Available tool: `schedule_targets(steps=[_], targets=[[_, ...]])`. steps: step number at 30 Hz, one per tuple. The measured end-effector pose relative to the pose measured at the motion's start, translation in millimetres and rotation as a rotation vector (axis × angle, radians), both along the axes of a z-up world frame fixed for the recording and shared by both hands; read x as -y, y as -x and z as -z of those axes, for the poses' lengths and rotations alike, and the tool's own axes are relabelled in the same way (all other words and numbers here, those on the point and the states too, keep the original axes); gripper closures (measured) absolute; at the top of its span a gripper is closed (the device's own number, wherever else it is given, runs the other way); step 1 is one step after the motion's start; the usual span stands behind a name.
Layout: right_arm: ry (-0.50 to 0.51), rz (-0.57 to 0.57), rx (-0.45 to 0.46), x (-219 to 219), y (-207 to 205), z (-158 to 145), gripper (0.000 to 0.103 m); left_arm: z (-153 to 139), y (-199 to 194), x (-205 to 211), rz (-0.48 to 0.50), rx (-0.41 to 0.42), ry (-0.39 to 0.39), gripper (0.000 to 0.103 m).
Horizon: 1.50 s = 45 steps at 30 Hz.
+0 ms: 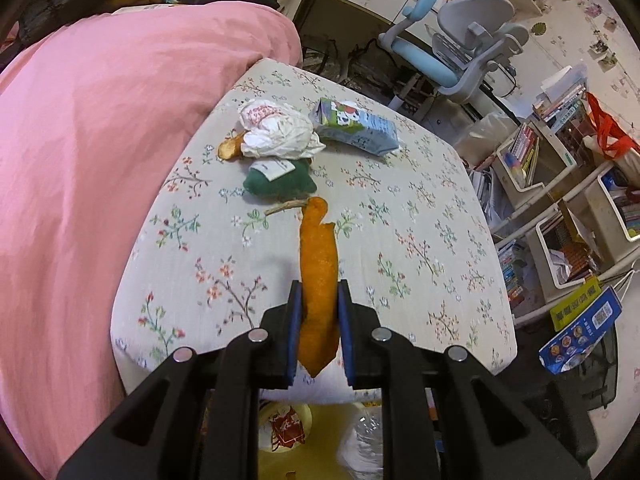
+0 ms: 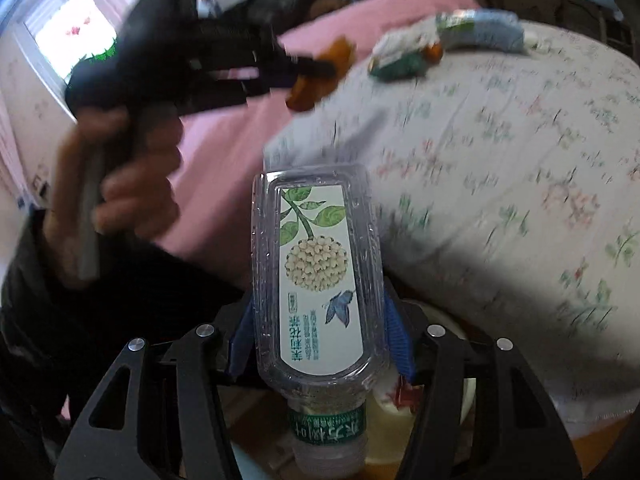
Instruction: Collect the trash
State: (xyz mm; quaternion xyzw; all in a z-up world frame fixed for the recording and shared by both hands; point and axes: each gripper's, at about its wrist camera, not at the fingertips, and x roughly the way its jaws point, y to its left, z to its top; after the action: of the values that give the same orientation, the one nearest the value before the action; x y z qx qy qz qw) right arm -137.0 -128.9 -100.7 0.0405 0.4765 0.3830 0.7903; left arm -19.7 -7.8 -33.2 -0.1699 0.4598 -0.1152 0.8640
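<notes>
My left gripper is shut on a long orange peel and holds it above the near edge of the floral bed sheet. Farther on the sheet lie a crumpled white wrapper, a milk carton, a green packet, a small brown peel and a twig. My right gripper is shut on a clear plastic bottle, cap toward the camera. The right wrist view also shows the left gripper with the peel, blurred.
A pink duvet covers the bed's left. A yellow bin with trash sits below the bed edge. A grey-blue desk chair, shelves of books and a desk stand at the right.
</notes>
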Motion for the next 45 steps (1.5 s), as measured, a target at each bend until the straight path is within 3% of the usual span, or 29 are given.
schedule_targets(steps=[4, 8, 11, 16, 18, 19, 20, 24, 28, 35, 45], targets=[[0.041, 0.051, -0.015, 9, 5, 7, 0.046, 3, 14, 4, 0.011, -0.008, -0.015, 0.085], [-0.011, 0.149, 0.089, 36, 13, -13, 0.042, 13, 33, 19, 0.044, -0.041, -0.054, 0.085], [-0.055, 0.268, 0.183, 63, 16, -32, 0.037, 31, 57, 39, 0.096, -0.104, -0.101, 0.085], [-0.107, 0.411, 0.196, 88, 4, -34, 0.036, 71, 94, 80, 0.238, -0.270, -0.185, 0.085], [-0.109, 0.430, 0.198, 94, 5, -36, 0.036, 76, 98, 92, 0.290, -0.282, -0.238, 0.081], [-0.107, 0.435, 0.200, 95, 6, -37, 0.036, 75, 98, 96, 0.297, -0.266, -0.264, 0.068], [-0.102, 0.438, 0.203, 96, 6, -37, 0.036, 72, 97, 95, 0.284, -0.246, -0.276, 0.050], [-0.082, 0.452, 0.209, 98, 5, -38, 0.032, 55, 92, 76, 0.184, -0.151, -0.216, 0.042], [-0.070, 0.458, 0.209, 93, 0, -32, 0.032, 38, 87, 48, 0.007, -0.045, -0.183, 0.030], [-0.025, 0.435, 0.231, 83, 0, -30, 0.031, 26, 87, 29, -0.157, 0.022, -0.156, 0.027], [0.007, 0.419, 0.250, 78, 3, -29, 0.029, 26, 86, 26, -0.162, 0.044, -0.187, 0.024]])
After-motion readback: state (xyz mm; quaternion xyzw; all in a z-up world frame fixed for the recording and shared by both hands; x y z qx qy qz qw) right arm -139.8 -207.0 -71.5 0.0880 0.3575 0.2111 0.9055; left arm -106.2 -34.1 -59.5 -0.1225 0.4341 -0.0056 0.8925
